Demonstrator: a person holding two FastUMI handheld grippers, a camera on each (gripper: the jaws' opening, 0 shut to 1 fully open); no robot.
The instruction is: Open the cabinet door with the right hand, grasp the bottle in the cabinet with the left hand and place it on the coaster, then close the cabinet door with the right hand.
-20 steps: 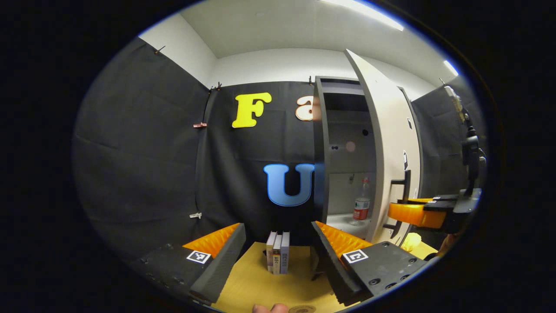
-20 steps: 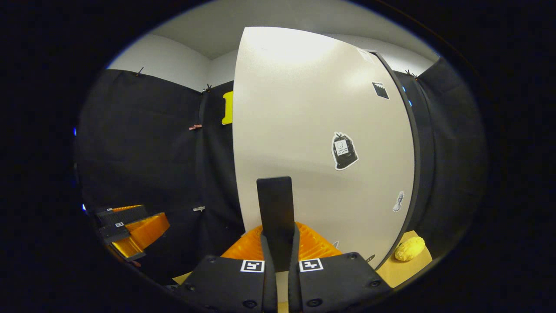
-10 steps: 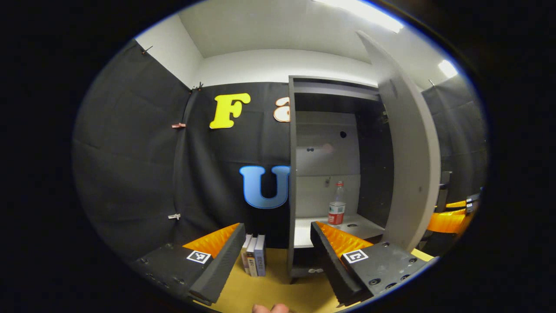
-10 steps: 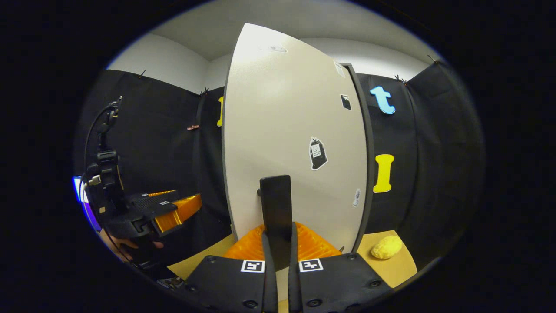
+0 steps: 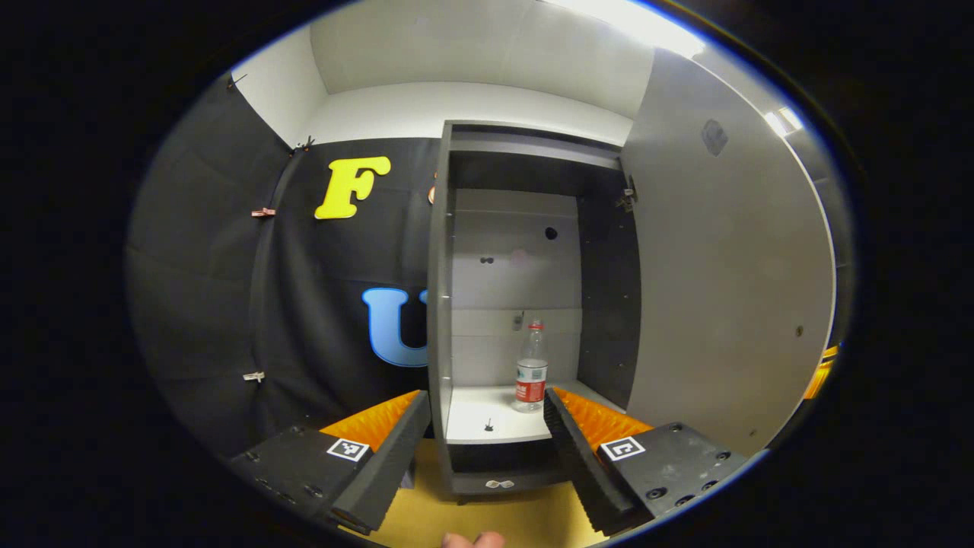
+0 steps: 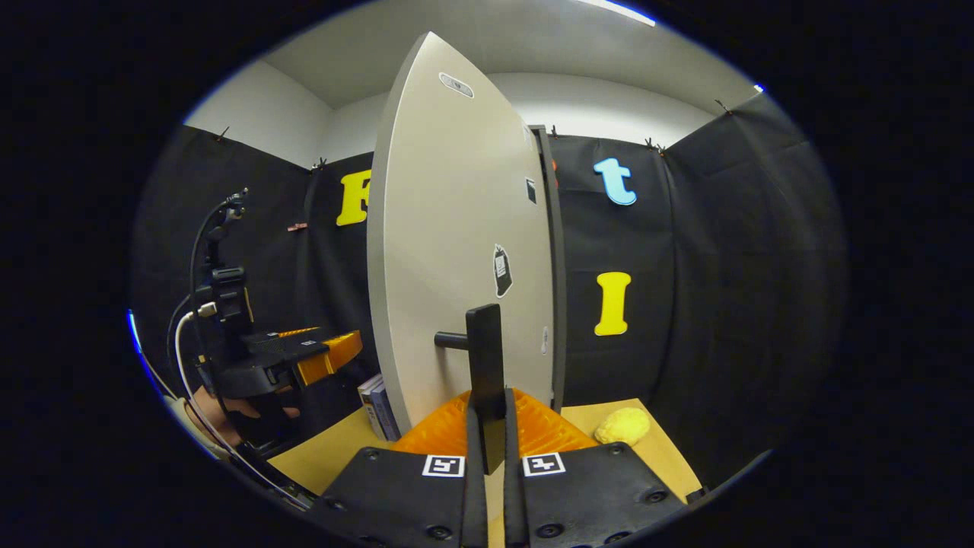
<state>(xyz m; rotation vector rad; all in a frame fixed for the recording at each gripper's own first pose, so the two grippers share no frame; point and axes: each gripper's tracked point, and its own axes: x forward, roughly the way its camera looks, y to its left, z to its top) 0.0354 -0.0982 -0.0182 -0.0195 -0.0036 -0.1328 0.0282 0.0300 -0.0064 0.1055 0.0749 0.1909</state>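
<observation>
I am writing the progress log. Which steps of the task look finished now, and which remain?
Done: the cabinet door stands wide open, the right gripper shut on its handle. In hand: the open left gripper faces the bottle, upright on the shelf. Left: grasping it, placing it, closing the door.

The left tongs (image 5: 487, 434) were held level with their fingers (image 5: 384, 457) spread wide apart and nothing between them. The right tongs (image 6: 487, 445) were held upright with the fingers (image 6: 473, 472) drawn close together, pinched on a dark vertical bar. In the right gripper view the left tongs (image 6: 346, 346) were seen farther off, carried by a hand (image 6: 221, 411).
</observation>
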